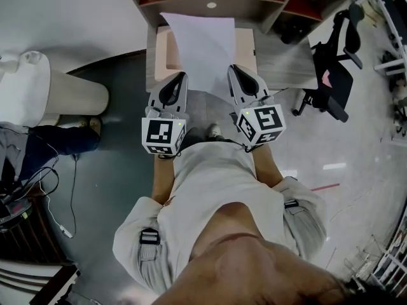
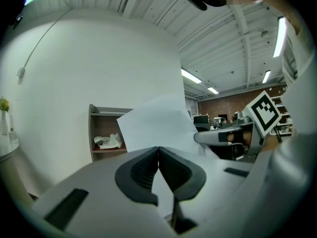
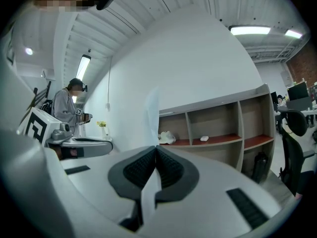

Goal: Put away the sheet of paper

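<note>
**Paper in grip, clear of the table; not yet put away.**
The left hand-held gripper (image 1: 182,76) and right hand-held gripper (image 1: 234,70) are each clamped on the near edge of the paper (image 1: 203,46). The sheet spreads forward from them in the air, above the table (image 1: 289,65) and a pink tray (image 1: 166,53) on it. The shelf (image 1: 254,6) stands beyond. Judgement: pick-up is done; placing and release remain. The intended resting place cannot be told.

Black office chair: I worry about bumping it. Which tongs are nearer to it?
Right. The right tongs hold the sheet of paper on the side toward the office chair; the left tongs grip its opposite side, farther away.
</note>
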{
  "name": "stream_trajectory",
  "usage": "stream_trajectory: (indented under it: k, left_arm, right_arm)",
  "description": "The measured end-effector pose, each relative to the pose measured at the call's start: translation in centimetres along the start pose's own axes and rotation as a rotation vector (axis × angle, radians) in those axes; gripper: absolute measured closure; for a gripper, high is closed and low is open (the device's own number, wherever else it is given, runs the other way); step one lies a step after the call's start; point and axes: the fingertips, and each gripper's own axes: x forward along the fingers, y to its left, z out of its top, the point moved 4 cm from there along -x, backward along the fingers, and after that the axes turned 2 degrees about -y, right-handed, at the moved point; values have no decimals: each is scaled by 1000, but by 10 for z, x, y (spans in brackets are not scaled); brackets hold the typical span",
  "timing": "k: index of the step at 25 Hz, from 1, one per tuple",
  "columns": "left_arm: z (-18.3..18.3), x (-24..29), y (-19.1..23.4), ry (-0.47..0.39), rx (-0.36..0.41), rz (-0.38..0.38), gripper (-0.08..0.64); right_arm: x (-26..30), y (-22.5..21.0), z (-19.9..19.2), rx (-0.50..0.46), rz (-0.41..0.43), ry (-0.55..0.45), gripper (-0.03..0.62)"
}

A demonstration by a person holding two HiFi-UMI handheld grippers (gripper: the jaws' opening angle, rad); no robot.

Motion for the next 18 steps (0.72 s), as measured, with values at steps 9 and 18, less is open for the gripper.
stream_trajectory:
  k: [9,18]
  left_arm:
    - [-4,20,0,15,-4,4,538]
    - [-4,42,14,9,-11,-12,538]
  right_arm:
    - [11,-18,-4,13,3,14,572]
    - [32,-26,-3,9,-3,16,572]
